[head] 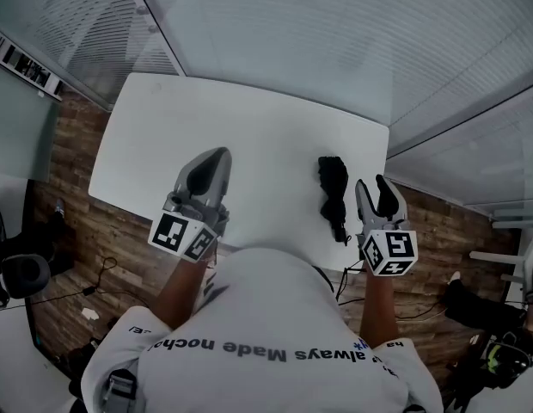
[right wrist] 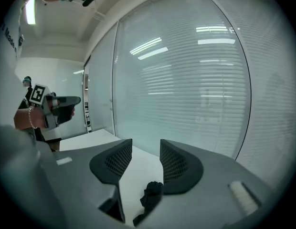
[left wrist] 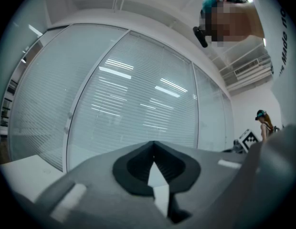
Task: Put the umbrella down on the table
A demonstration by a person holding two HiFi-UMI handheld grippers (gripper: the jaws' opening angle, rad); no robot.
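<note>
A black folded umbrella [head: 333, 192] lies on the white table [head: 249, 127] near its right front corner, with nothing holding it. My right gripper [head: 371, 183] hangs just right of it and above, its jaws apart and empty. In the right gripper view the umbrella [right wrist: 150, 197] shows below and between the open jaws of my right gripper [right wrist: 145, 151], lying on the table [right wrist: 90, 140]. My left gripper [head: 217, 155] is held over the table's front middle, well left of the umbrella. In its own view the left gripper [left wrist: 153, 144] has its tips touching and nothing between them.
Glass walls with blinds [head: 335, 33] close off the table's far side and right side. Wooden floor [head: 77, 231] lies to the left and right of the table. An office chair [head: 17, 274] and cables stand at the left, and dark items [head: 473, 308] lie at the right.
</note>
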